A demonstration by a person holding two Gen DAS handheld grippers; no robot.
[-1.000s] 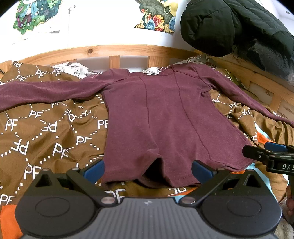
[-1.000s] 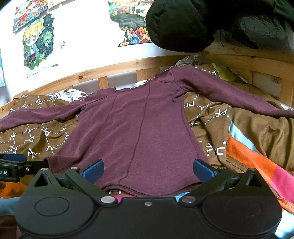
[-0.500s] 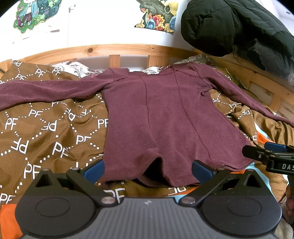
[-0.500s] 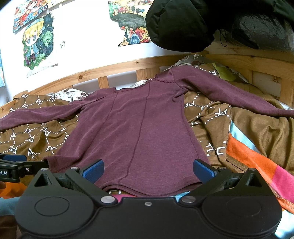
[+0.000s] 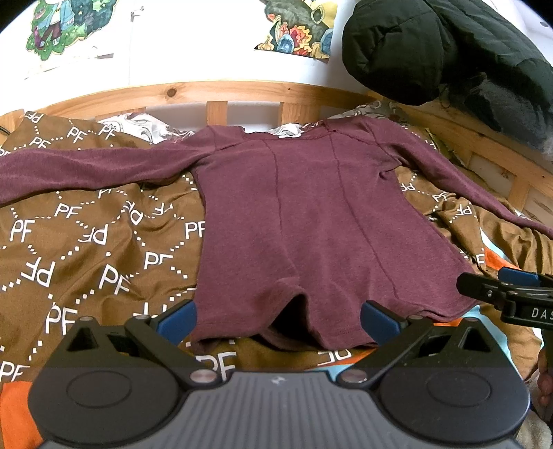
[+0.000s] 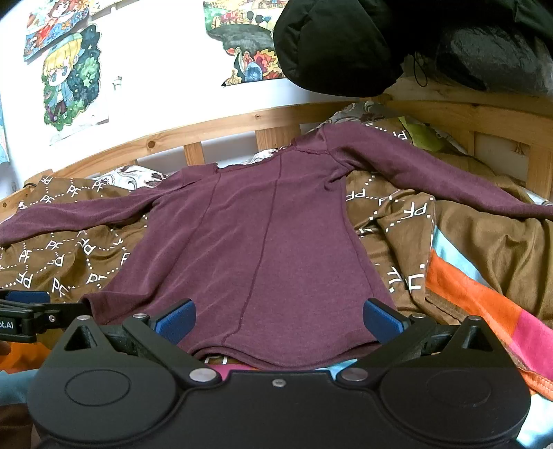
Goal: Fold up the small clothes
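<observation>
One brown blanket (image 5: 86, 241), wooden bedframe (image 5: 214, 90)

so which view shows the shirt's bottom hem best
The right wrist view: the shirt hem runs unbroken between the open right tool tips. In the left wrist view the hem is bunched with a dark fold, and its right corner sits near the other tool.

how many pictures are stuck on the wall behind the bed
3 in the right wrist view: one at the top left corner, a cartoon figure just below it, and one top centre, partly covered by the black jacket. Others may lie out of frame.
</observation>
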